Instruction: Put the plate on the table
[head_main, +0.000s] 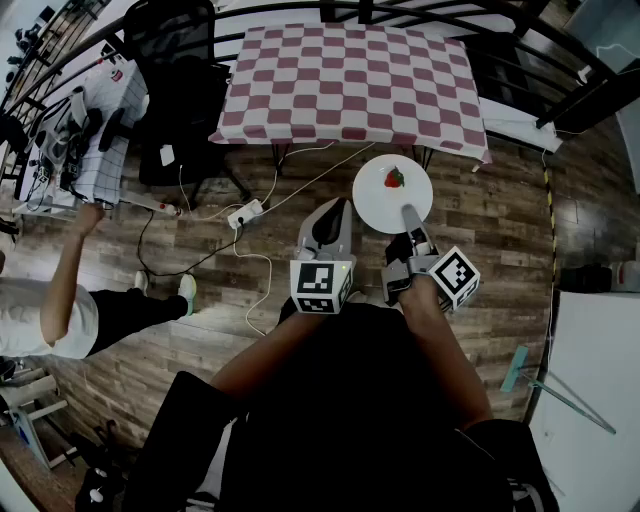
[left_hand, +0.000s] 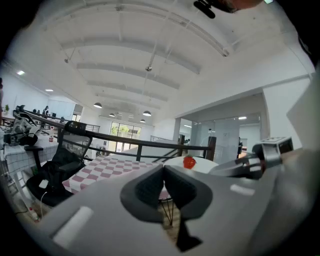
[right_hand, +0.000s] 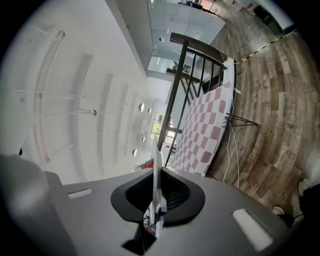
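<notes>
1. The person wore a dark top (head_main: 345, 400); no sleeves covered the forearms.
2. The left gripper (head_main: 336, 209) was grey and tapered, with dark ribbed pads (left_hand: 149, 189).
3. The right gripper (head_main: 408, 214) was grey too.
4. The left cube (head_main: 321, 286) and right cube (head_main: 456, 276) were white with black square markers.

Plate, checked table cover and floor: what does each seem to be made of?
Plate: plain white, smooth and thin-rimmed. It looks like glazed ceramic or hard plastic; I can't tell which.
Table cover: red-and-white checked cloth, with its edges hanging limp over the sides.
Floor: brown planks with visible grain, so either wood or wood-look laminate.
</notes>
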